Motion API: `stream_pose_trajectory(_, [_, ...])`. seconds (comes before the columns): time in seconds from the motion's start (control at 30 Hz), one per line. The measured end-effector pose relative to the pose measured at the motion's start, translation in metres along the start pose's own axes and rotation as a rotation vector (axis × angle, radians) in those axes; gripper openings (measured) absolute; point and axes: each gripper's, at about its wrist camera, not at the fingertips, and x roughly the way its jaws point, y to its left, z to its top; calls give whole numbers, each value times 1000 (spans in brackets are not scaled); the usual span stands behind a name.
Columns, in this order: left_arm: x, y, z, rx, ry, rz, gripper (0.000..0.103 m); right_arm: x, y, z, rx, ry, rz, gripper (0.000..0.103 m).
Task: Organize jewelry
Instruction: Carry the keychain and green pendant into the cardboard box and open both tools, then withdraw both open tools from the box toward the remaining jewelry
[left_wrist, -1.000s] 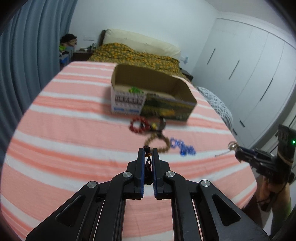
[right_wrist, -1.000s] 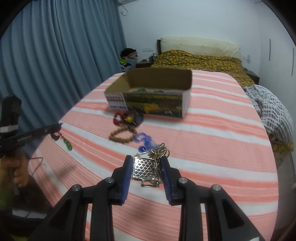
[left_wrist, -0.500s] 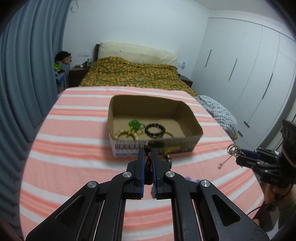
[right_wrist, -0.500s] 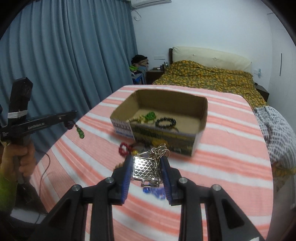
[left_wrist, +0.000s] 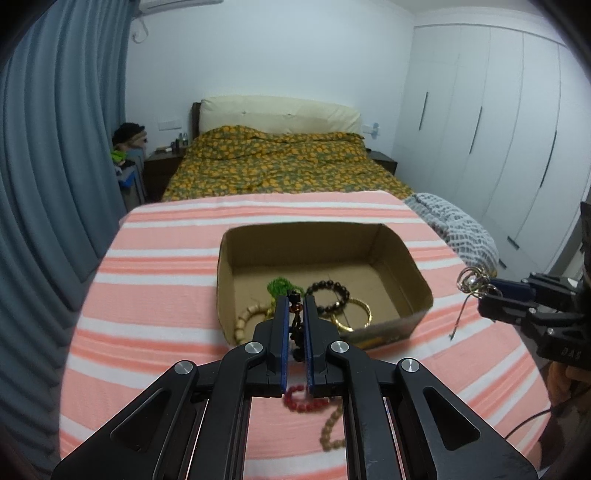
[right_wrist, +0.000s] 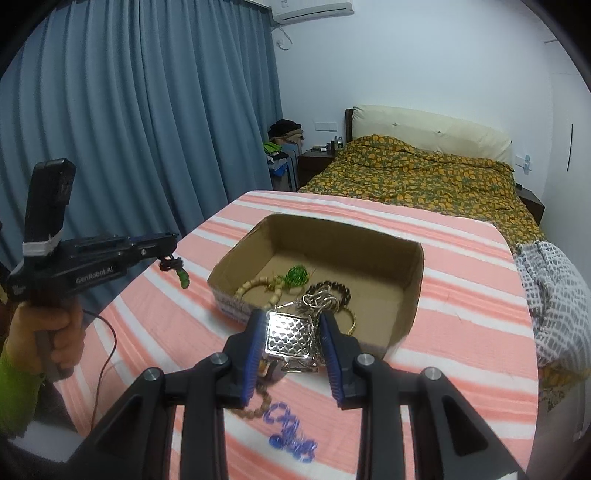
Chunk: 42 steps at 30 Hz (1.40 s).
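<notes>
Striped counter (left_wrist: 155, 280): my left hand-held gripper (left_wrist: 295, 306) pinches a limp cord (left_wrist: 294, 321); right hand-held gripper (right_wrist: 291, 332) clamps a stiff, light pendant (right_wrist: 288, 334) over the box (right_wrist: 413, 291).

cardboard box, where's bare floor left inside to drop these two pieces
The cardboard box is bare along its far wall and right half. Its near-left corner is crowded: green bead piece, dark bead bracelet, gold bangle, pale bead bracelet. The striped cloth left of the box is also free.

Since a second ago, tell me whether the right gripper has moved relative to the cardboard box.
Yes. The right gripper has advanced toward the cardboard box, its silver pendant now over the near rim.
</notes>
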Motion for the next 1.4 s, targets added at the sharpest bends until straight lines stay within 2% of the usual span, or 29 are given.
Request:
stream_pose_trajectory(0.27, [28, -13, 16, 45, 16, 21, 5, 37, -14, 20, 12, 41, -2, 31])
stream_pose_trajectory(0.5, [61, -6, 25, 7, 71, -16, 5, 70, -29, 33, 66, 96, 17, 31])
stream_pose_trajectory(0.8, [104, 0, 16, -34, 154, -29, 5, 119, -37, 21, 84, 209, 5, 31])
stream_pose_trajectory(1.13, [133, 6, 1, -49, 205, -2, 7, 144, -48, 1, 75, 291, -62, 32])
stream_pose_trajectory(1.17, [134, 7, 0, -53, 206, 6, 12, 145, -47, -1, 62, 293, -76, 33])
stream_pose_trajectory(1.2, [134, 8, -1, -58, 207, 12, 19, 145, -47, -3, 50, 292, -91, 41])
stream_pose_trajectory(1.23, [134, 8, -2, -63, 208, 18, 47, 144, -46, -3, 48, 283, -98, 49])
stream_pose_trajectory(1.27, [130, 9, -4, -71, 197, 31, 75, 142, -47, -3, 52, 271, -101, 67])
stream_pose_trajectory(1.33, [117, 10, -6, -74, 157, 53, 92, 134, -47, -3, 57, 237, -111, 71])
stream_pose_trajectory(1.4, [100, 10, -11, -61, 133, 63, 93, 116, -44, -3, 61, 192, -116, 71])
